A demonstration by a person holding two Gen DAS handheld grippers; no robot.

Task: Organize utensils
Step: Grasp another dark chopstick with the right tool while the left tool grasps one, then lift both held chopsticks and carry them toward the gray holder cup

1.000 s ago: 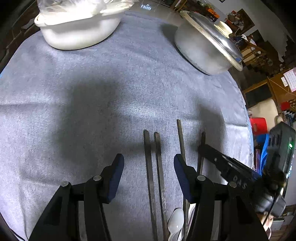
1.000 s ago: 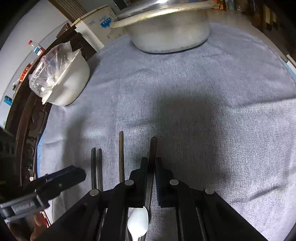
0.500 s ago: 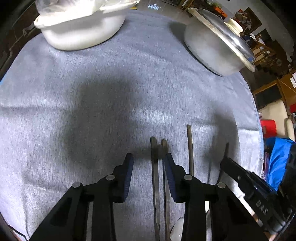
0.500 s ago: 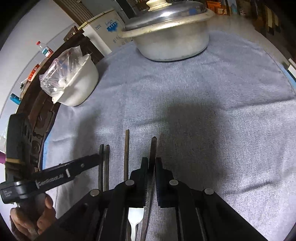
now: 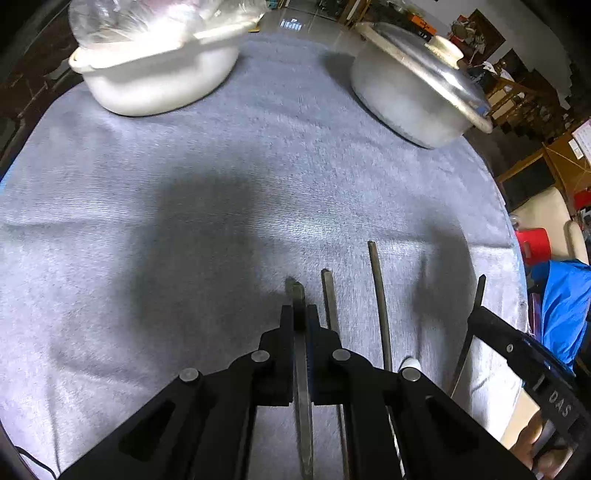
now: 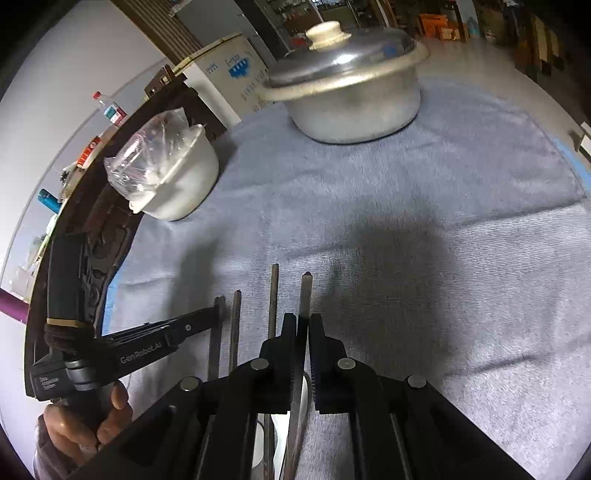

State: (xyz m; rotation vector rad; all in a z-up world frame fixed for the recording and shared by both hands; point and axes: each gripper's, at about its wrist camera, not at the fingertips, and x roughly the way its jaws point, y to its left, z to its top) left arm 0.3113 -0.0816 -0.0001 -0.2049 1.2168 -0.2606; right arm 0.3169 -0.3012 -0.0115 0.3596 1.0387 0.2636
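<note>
Since a second ago the left gripper has shifted over the leftmost utensil handle and clenched on it; before, its jaws stood wide around two handles. Four dark handles lie side by side on the grey cloth: the second handle just beside, the third handle further right, and the rightmost handle pinched in the right gripper. A white spoon bowl peeks behind. Well beyond stand a white bowl holding a plastic bag, and a lidded metal pot.
</note>
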